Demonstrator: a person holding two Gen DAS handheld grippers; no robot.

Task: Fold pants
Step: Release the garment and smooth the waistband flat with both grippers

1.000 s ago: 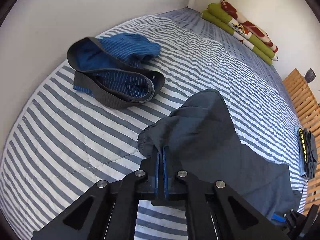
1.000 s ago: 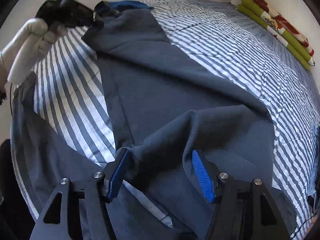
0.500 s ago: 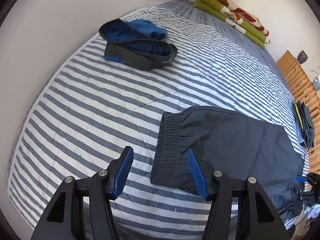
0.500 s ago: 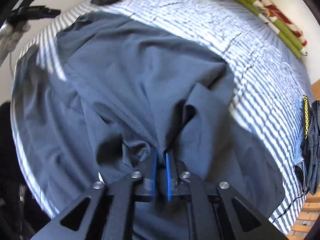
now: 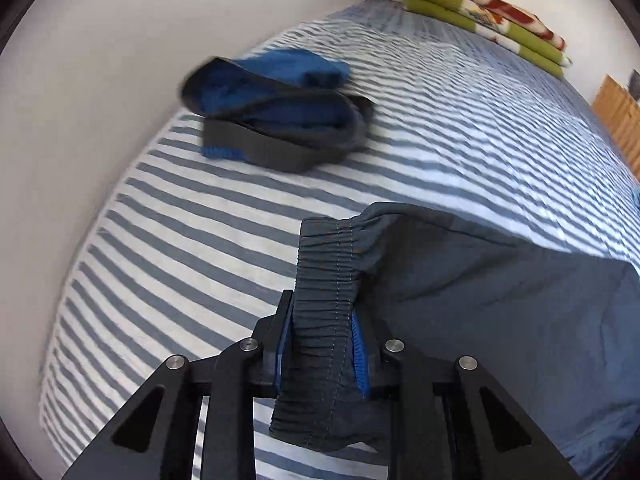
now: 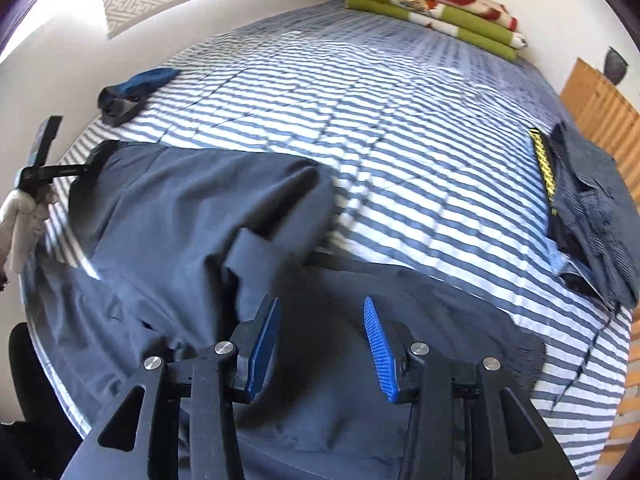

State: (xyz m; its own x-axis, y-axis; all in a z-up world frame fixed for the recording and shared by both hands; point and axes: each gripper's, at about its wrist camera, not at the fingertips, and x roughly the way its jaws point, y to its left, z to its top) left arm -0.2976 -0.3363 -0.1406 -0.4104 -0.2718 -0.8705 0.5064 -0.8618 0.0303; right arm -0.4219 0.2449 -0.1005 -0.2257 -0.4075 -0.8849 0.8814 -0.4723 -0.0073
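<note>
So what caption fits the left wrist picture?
Left gripper pinching the grey pants' waistband over a striped bed.

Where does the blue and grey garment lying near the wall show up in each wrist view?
Left wrist: the blue and grey garment lies upper centre-left, large, on the striped bedspread.
Right wrist: it is small, at upper left by the wall.
Shared landmark: the folded green blanket at the bed's far end.

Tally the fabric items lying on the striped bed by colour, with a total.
Dark grey pants: 1
Blue-and-grey garment: 1
Dark blue garment pile with yellow trim: 1
Green, red and white folded blanket: 1
Total: 4
</note>
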